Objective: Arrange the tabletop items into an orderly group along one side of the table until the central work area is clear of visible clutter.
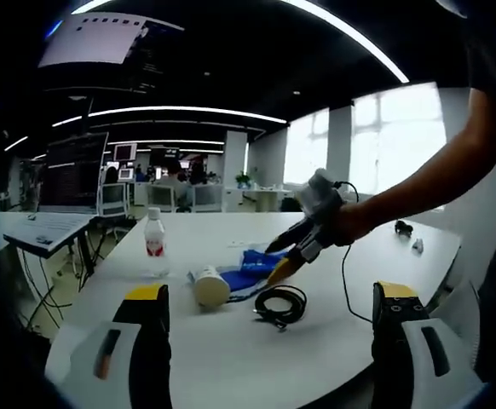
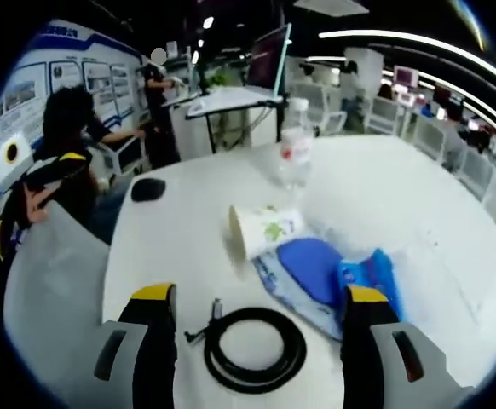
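Both tongs are held open – the right tongs (image 2: 261, 315) poised over the cable (image 2: 254, 349), the left tongs (image 1: 269, 307) kept back from the desk (image 1: 231, 358).

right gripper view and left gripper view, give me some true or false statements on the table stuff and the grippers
1. The paper cup lies on its side. True.
2. The water bottle lies flat. False: it stands upright.
3. The coiled black cable sits on top of the blue cloth. False: it lies on the bare table, beside the cloth.
4. The right gripper is open above the cloth. True.
5. The left gripper is shut on the cup. False: it is open and holds nothing.
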Demonstrator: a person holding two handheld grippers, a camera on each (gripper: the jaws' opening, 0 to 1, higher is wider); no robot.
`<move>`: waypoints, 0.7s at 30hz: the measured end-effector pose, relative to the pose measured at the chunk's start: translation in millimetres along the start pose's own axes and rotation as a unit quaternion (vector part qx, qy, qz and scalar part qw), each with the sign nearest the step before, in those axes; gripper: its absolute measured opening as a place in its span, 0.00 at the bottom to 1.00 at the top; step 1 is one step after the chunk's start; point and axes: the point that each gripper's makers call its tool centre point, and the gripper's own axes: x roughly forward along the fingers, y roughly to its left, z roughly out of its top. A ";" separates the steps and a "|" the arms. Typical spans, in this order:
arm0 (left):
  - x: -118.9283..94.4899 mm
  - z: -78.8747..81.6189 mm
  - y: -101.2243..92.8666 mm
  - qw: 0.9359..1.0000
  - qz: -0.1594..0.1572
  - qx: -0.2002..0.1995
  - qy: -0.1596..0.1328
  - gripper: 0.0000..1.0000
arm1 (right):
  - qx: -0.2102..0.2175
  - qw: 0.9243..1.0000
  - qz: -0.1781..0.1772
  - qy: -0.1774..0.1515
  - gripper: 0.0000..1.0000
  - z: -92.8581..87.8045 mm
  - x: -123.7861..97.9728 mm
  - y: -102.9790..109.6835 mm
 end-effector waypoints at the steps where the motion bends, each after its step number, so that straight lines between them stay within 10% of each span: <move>1: 0.1 -0.3 -0.4 1.000 0.000 0.003 0.001 0.99 | -0.002 1.000 0.001 0.000 0.77 2.7 0.8 -0.7; 21: 1.2 -2.3 -7.3 1.000 -0.009 0.024 0.011 0.99 | -0.080 0.995 0.037 0.057 0.84 11.6 22.3 4.5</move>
